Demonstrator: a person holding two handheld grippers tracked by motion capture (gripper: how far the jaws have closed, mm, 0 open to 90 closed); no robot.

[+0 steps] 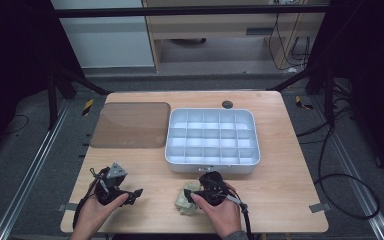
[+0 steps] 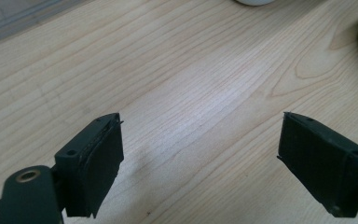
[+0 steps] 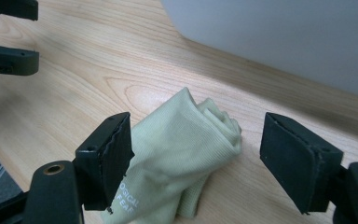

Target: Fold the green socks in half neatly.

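Note:
A folded pale-green cloth (image 3: 182, 140) lies on the wooden table (image 1: 280, 175) near its front edge, just in front of the white tray. My right gripper (image 3: 196, 149) is open, with the cloth (image 1: 184, 204) between its jaws; the left jaw is at the cloth's edge and the right jaw stands apart from it. In the high view the right gripper (image 1: 189, 196) sits low over the cloth. My left gripper (image 1: 136, 193) is open over bare wood to the left, nothing between its jaws (image 2: 200, 154). It also appears at the top left of the right gripper view (image 3: 35, 32).
A white tray (image 1: 212, 167) with several empty compartments sits at the table's middle, its front wall (image 3: 279, 42) close behind the cloth. A brown translucent sheet (image 1: 130, 125) lies flat at the back left. A dark round hole (image 1: 227, 104) marks the far edge.

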